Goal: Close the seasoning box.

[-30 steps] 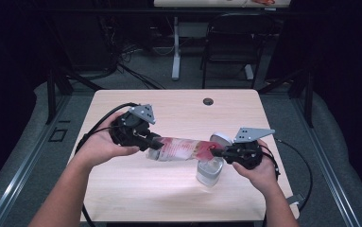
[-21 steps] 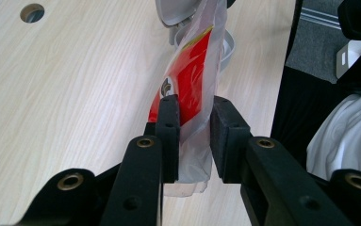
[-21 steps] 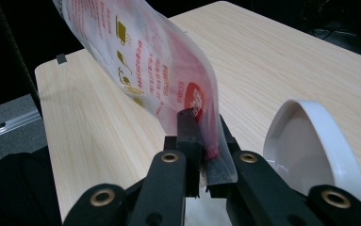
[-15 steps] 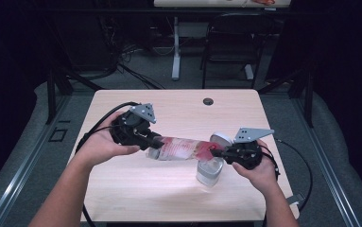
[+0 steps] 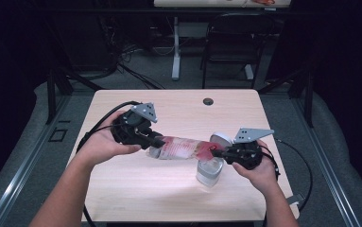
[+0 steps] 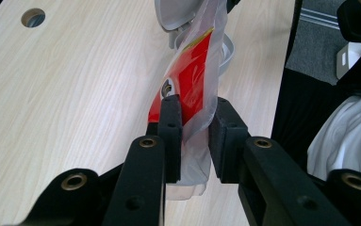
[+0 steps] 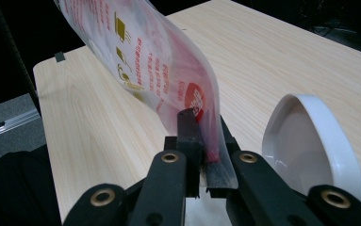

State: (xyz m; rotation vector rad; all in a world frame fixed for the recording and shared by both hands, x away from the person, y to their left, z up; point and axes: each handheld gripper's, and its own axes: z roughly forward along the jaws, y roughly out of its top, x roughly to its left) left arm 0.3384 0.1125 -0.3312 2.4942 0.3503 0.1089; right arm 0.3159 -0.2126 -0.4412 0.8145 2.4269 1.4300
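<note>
Bag: a clear plastic bag (image 5: 181, 147) with red print, stretched level above the table (image 5: 136, 194) between the two grippers; in the high view it runs from left of centre to right of centre.
Bag, left gripper view: the bag (image 6: 194, 82) runs away from the jaws towards a grey jar part at the top edge; a red panel faces the camera.
Bag, right gripper view: the bag (image 7: 154, 70) rises up and to the left from the jaws, red lettering and small yellow pictures on its clear face.
Left gripper: the left gripper (image 5: 157, 142) holds the bag's left end; its two black jaws are drawn in narrow with the film pinched between them (image 6: 194, 134).
Right gripper: the right gripper (image 5: 214, 152) holds the bag's right end; its jaws are nearly together, clamping the film (image 7: 205, 155).
Jar: a clear jar (image 5: 209, 171) stands on the table just below the bag's right end, close to the right gripper.
Lid: a white round lid (image 5: 221, 139) sits just beside the right gripper, tilted; in the right gripper view its hollow side (image 7: 312, 141) faces the camera, to the right of the jaws.
Table: pale wood, with a round hole (image 5: 208, 101) near the far edge.
</note>
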